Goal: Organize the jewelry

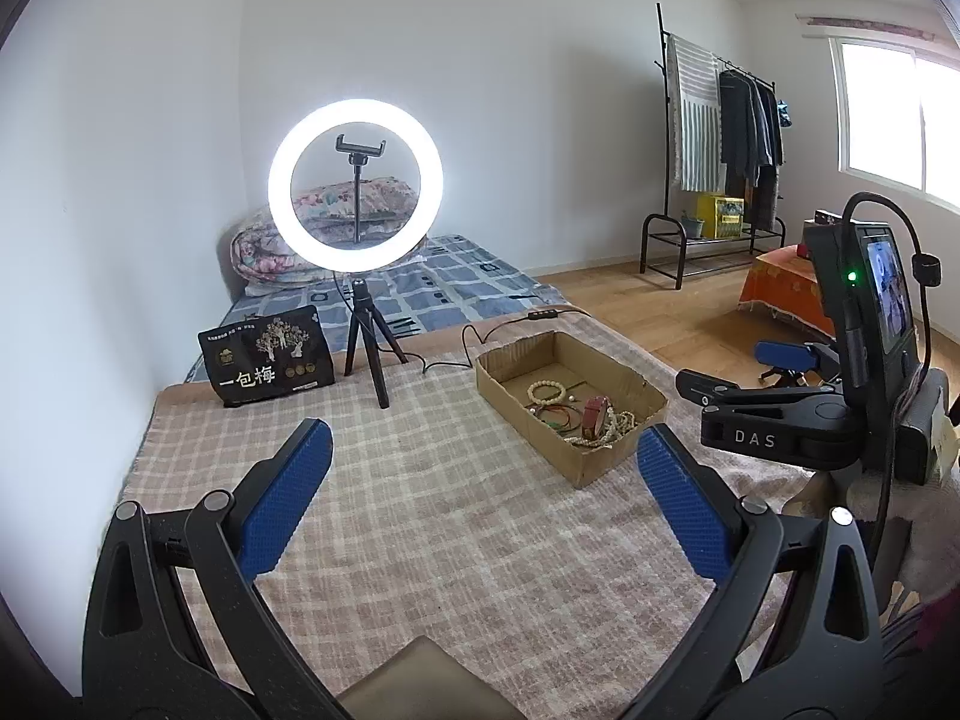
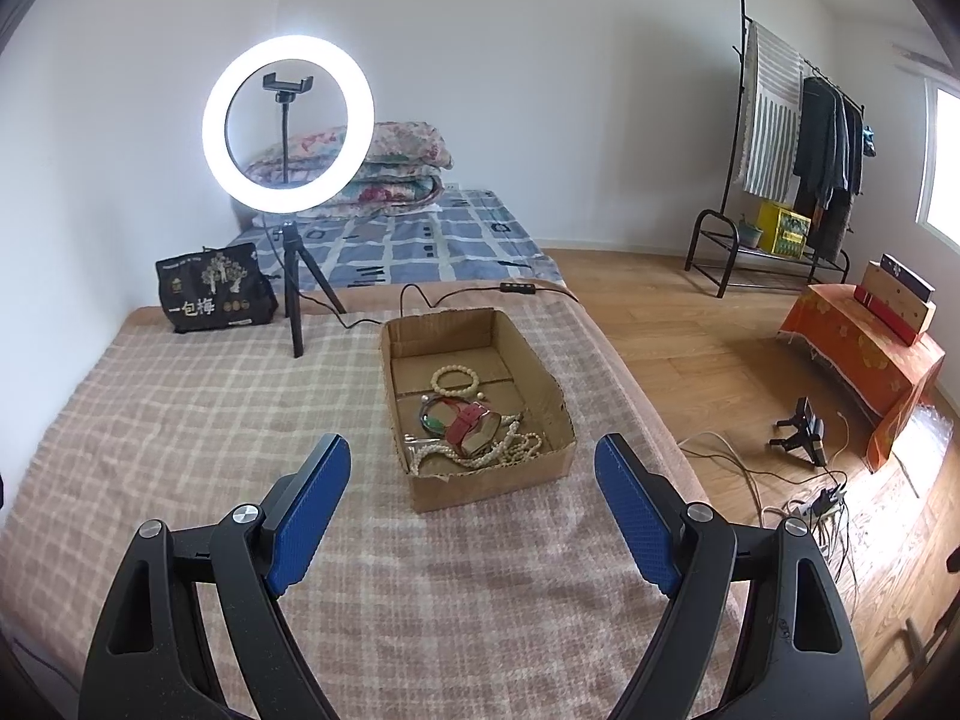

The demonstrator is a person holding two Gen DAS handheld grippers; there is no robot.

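A shallow cardboard box (image 1: 591, 468) (image 2: 480, 489) sits on the checked blanket. Inside lie a cream bead bracelet (image 1: 545, 390) (image 2: 456, 380), a red watch strap (image 1: 594, 417) (image 2: 471, 420), green and red bangles (image 2: 437, 417) and a long pearl necklace (image 2: 510, 450). My left gripper (image 1: 483, 450) is open and empty, above the blanket, left of and short of the box. My right gripper (image 2: 471, 462) is open and empty, hovering just short of the box's near wall; it also shows in the left wrist view (image 1: 774, 384) at the right of the box.
A lit ring light on a tripod (image 1: 355, 186) (image 2: 288, 120) stands behind the box, its cable (image 2: 420, 300) trailing past. A black snack bag (image 1: 264, 360) (image 2: 213, 291) stands at the back left. The blanket edge (image 2: 636, 396) drops to wooden floor with cables (image 2: 780, 480).
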